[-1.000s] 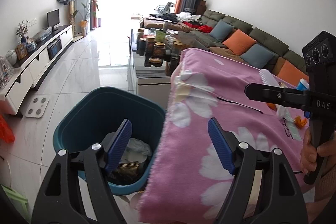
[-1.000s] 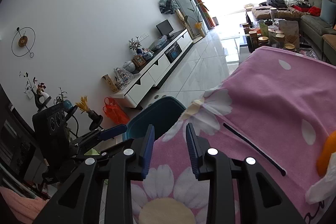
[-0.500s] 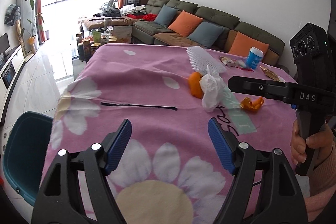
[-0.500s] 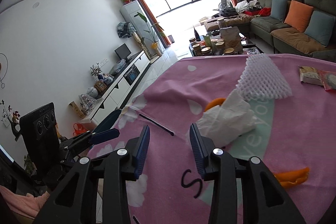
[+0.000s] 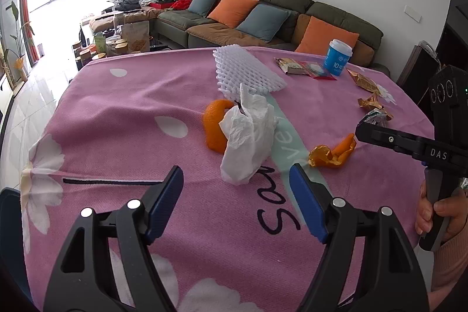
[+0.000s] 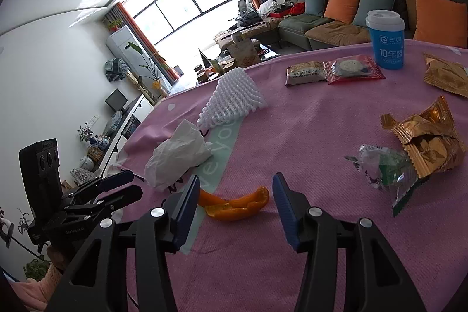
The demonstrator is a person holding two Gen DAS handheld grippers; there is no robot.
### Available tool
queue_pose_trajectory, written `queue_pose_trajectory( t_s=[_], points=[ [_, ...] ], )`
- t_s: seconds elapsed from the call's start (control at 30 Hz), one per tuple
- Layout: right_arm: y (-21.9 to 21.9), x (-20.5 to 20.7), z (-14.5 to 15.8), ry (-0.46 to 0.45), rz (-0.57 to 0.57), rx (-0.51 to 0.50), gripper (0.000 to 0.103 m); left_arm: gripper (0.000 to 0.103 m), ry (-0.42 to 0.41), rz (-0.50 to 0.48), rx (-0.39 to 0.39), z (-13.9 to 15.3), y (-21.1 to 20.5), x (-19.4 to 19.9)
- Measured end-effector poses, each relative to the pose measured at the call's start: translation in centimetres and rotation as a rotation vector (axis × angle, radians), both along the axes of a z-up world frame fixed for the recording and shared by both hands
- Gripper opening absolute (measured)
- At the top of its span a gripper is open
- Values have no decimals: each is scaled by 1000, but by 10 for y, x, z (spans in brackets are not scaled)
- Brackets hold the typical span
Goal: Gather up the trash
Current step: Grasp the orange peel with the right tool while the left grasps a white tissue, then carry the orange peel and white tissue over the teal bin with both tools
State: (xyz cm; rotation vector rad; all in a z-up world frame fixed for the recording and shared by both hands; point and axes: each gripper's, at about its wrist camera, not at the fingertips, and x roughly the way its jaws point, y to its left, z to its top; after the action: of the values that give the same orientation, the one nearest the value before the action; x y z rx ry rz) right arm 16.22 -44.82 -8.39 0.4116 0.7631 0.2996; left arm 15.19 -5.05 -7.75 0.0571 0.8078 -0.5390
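Trash lies scattered over the pink flowered tablecloth [image 5: 122, 113]; none of it is held at this moment. Left gripper [image 5: 235, 183] stands wide open and empty, poised just short of the crumpled white tissue [image 5: 248, 133], which leans against a curved orange peel [image 5: 215, 125]. Right gripper [image 6: 232, 196] has just been opening; its jaws now stand about half apart, and a second orange peel [image 6: 237, 203] lies on the cloth between them, with no pad visibly pressing on it. Farther off lie a white foam fruit net [image 6: 231, 98], two sealed snack packets [image 6: 333, 69], a blue paper cup [image 6: 386, 43], gold foil wrappers [image 6: 427, 139] and a clear torn wrapper [image 6: 380, 165] to the right. Only an edge of the dark blue bin [image 5: 8, 212] shows at the near left, below the table edge. Risk 1: the peel is low and curved, so pads that close too high would probably skid over it or pinch a fold of cloth instead, dragging the tablecloth and shifting everything on it. Risk 2: the tissue is light and loose; a shallow grip on one corner is likely to let it slip free during the carry to the bin. Risk 3: the tissue rests on the larger peel, so lifting it may roll that peel away. Risk 4: both grippers work close together, and crossing paths toward the bin could cause a collision. The cup may hold liquid; its contents cannot be seen.
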Motion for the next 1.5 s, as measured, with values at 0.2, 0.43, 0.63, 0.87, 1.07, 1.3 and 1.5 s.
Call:
queue_pose_trajectory(
  t_s=[0.2,0.43,0.63,0.87,1.07,1.3,1.5],
  points=[
    [-2,5,-15,69,15,11,55,69,60,-1,18,-9,-7,17],
    [6,7,-15,78,34,-20,51,56,107,-16,22,-17,-15,27],
    [11,8,-15,92,56,-33,22,34,110,-15,25,-18,-20,29],
    [10,2,-11,65,66,-11,14,11,88,-29,8,-15,-19,22],
    [8,-1,-6,42,70,17,11,8,38,-42,8,-5,-15,8],
    [11,-3,-1,21,79,36,11,7,-7,-41,-30,12,3,-11],
    [16,-4,8,-5,93,53,11,7,-65,-44,-37,29,18,-33]
  ],
)
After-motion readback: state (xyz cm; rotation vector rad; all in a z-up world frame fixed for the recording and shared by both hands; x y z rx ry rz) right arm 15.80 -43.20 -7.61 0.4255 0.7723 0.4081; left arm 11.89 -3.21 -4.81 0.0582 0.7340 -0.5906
